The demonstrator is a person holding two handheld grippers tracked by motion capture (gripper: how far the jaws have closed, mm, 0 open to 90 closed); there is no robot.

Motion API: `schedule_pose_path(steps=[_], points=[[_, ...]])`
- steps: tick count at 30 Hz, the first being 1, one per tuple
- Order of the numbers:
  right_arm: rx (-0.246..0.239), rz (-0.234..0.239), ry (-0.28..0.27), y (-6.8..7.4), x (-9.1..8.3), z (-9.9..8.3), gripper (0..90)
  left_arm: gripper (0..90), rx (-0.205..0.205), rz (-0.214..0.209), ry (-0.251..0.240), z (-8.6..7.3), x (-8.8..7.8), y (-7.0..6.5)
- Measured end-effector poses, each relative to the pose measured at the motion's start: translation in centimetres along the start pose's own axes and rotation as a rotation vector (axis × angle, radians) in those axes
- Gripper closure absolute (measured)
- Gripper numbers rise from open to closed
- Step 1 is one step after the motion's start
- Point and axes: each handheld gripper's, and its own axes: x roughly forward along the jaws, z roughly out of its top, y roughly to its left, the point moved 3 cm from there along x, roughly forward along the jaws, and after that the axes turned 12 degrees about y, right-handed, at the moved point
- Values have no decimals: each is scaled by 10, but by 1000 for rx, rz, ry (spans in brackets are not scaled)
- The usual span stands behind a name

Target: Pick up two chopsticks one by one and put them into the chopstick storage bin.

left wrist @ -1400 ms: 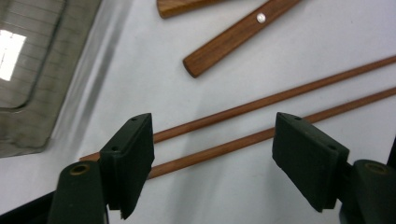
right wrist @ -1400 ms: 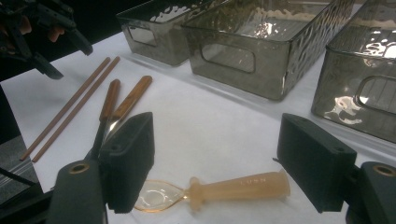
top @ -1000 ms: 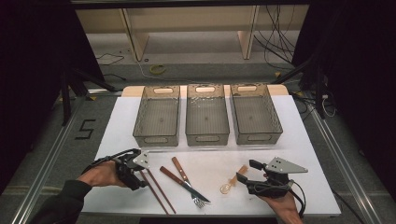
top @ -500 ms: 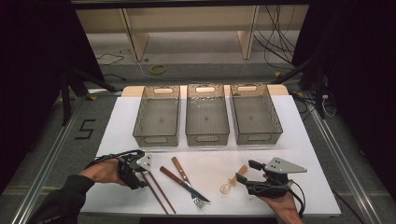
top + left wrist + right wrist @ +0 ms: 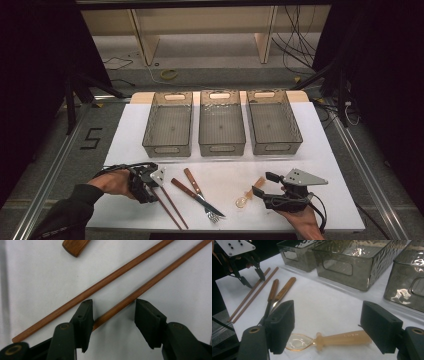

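Two chopsticks [image 5: 117,287] are laid on the counter [image 5: 300,150], running 8 to 2 o'clock; one is straddled by the left gripper [image 5: 112,312], fingers half-open, just closing, nothing pinched yet.

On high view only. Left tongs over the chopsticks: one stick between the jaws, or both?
Observer: One. The left tongs have just been closing. One chopstick runs between the jaws, and the other chopstick lies outside them.
Operator: Gripped yet?
Observer: No. One jaw is at the stick, and the other stands clear of it.
Operator: Right side?
Observer: The right tongs are open, with the translucent spoon lying flat between the jaws, lengthwise across the gap.
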Motion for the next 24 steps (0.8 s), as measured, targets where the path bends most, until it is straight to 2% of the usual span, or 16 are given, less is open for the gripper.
schedule_pose_path(steps=[15,24], points=[[6,8,5,0,1,0,285,623,42,13,39,-1,-2,-3],[6,10,9,0,1,0,284,708,74,18,37,-4,-2,-9]])
